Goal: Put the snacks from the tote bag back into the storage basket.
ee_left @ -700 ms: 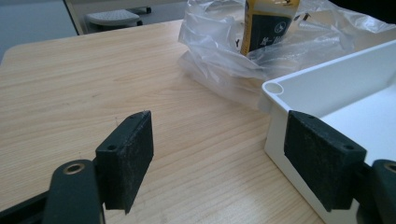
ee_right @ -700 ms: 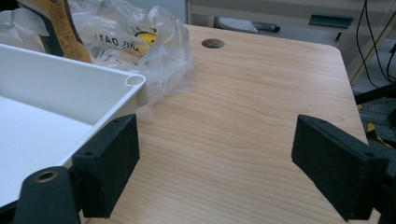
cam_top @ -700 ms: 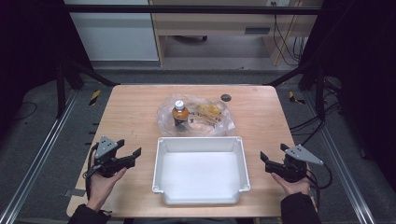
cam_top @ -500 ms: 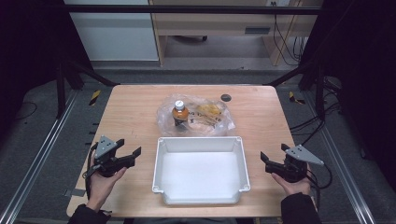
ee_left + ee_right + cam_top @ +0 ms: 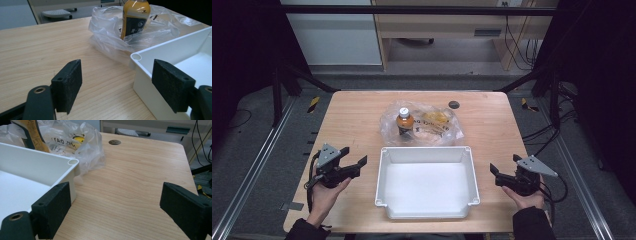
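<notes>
Nothing has moved since the earlier pictures: my hands sit where they sat, and the things on the table [image 5: 352,115] lie as they did.

I hold my left gripper [image 5: 354,159] low over the wood, just left of the white tray [image 5: 427,152], jaws spread wide with nothing between them. In the left gripper view, my left gripper [image 5: 117,85] looks past its two black pads at the near corner of the tray [image 5: 160,47]; the right-hand pad overlaps the tray wall in that picture, though I cannot tell whether it touches. My right gripper [image 5: 503,167] rests just right of the tray, also gaping wide and empty. In the right gripper view, my right gripper [image 5: 115,207] frames bare wood, with one pad close against the tray's outer wall [image 5: 37,161].

The tray stands at the near middle of the table, and its inside is plain white. Behind it, touching its far rim, lies a crumpled clear plastic bag [image 5: 437,132]. An orange bottle [image 5: 405,122] with a white cap and dark label stands upright in the bag's left part; something yellow [image 5: 437,118] lies in its right part. A small dark round hole [image 5: 454,104] sits in the tabletop beyond the bag.
</notes>
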The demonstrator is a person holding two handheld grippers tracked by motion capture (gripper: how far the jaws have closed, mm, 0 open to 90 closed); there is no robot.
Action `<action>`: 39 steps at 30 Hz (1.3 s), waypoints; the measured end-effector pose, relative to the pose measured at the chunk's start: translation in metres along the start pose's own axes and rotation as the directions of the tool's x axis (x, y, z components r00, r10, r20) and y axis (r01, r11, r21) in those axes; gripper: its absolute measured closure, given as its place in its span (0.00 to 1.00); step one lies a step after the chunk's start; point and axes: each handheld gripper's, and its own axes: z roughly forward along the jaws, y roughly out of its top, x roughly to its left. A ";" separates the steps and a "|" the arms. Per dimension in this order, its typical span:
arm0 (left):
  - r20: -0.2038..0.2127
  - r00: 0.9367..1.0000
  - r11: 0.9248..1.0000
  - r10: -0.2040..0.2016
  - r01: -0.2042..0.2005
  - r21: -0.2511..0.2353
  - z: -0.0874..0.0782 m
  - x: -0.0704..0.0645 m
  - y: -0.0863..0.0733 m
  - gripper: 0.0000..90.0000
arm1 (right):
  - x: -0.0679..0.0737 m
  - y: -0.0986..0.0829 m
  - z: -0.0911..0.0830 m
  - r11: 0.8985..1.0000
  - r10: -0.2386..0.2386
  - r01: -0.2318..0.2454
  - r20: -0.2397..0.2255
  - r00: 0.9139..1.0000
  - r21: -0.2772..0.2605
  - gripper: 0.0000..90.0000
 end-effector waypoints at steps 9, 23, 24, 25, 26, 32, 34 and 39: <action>0.018 1.000 1.000 0.009 -0.009 -0.010 0.001 -0.006 0.006 0.26 | 0.000 0.001 -0.001 1.000 -0.006 0.006 0.012 1.000 -0.001 0.11; 0.027 0.999 0.999 0.025 -0.025 -0.024 0.005 -0.013 0.020 0.26 | -0.001 0.001 -0.001 1.000 -0.006 0.006 0.020 1.000 -0.001 0.10; 0.027 0.999 0.999 0.026 -0.026 -0.023 0.006 -0.013 0.021 0.26 | -0.001 0.001 -0.001 1.000 -0.009 0.009 0.021 1.000 -0.001 0.10; 0.026 0.999 0.999 0.031 -0.030 -0.021 0.007 -0.014 0.024 0.26 | -0.001 0.001 -0.001 1.000 -0.009 0.009 0.021 1.000 0.000 0.10; 0.025 0.999 0.999 0.031 -0.030 -0.023 0.008 -0.014 0.025 0.26 | 0.000 0.001 0.000 1.000 -0.008 0.008 0.020 1.000 0.001 0.10; 0.027 0.999 0.999 0.028 -0.027 -0.033 0.009 -0.015 0.030 0.25 | 0.000 0.001 0.000 1.000 -0.009 0.009 0.023 1.000 0.000 0.10; 0.029 0.999 0.999 0.028 -0.027 -0.039 0.010 -0.016 0.032 0.25 | 0.000 0.002 -0.001 1.000 -0.007 0.007 0.021 1.000 -0.004 0.10; 0.031 0.999 0.999 0.026 -0.025 -0.042 0.013 -0.017 0.035 0.25 | 0.000 0.002 -0.001 1.000 -0.008 0.008 0.020 1.000 -0.002 0.10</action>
